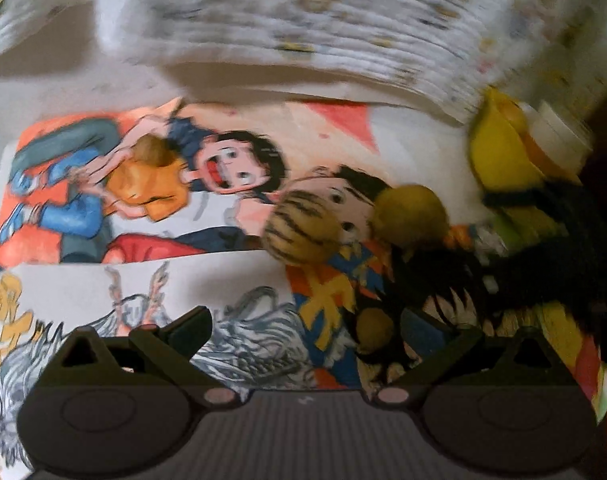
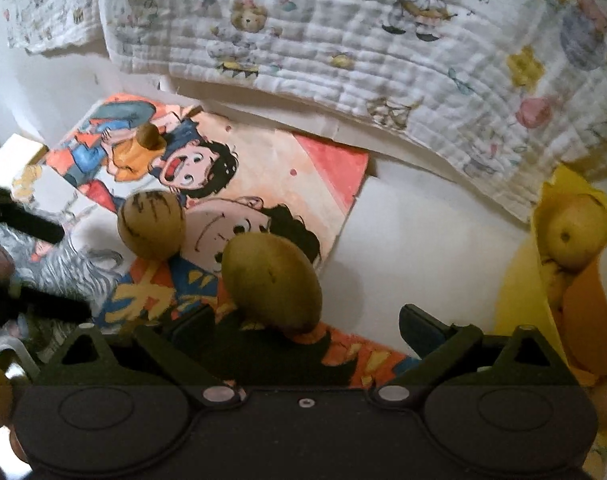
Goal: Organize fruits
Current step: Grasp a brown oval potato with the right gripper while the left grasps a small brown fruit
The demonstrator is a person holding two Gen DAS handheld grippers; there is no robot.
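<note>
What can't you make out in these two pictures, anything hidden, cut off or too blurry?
- Left wrist view: motion blur smears the quilt, and the yellow container; its contents are unreadable.
- Left wrist view: a dark blurred shape covers the poster at the right, hiding what lies under it.
- Right wrist view: the frame edge cuts the yellow container; how much fruit it holds is unclear.
- Right wrist view: the right tool hides the base of the nearest fruit.
</note>
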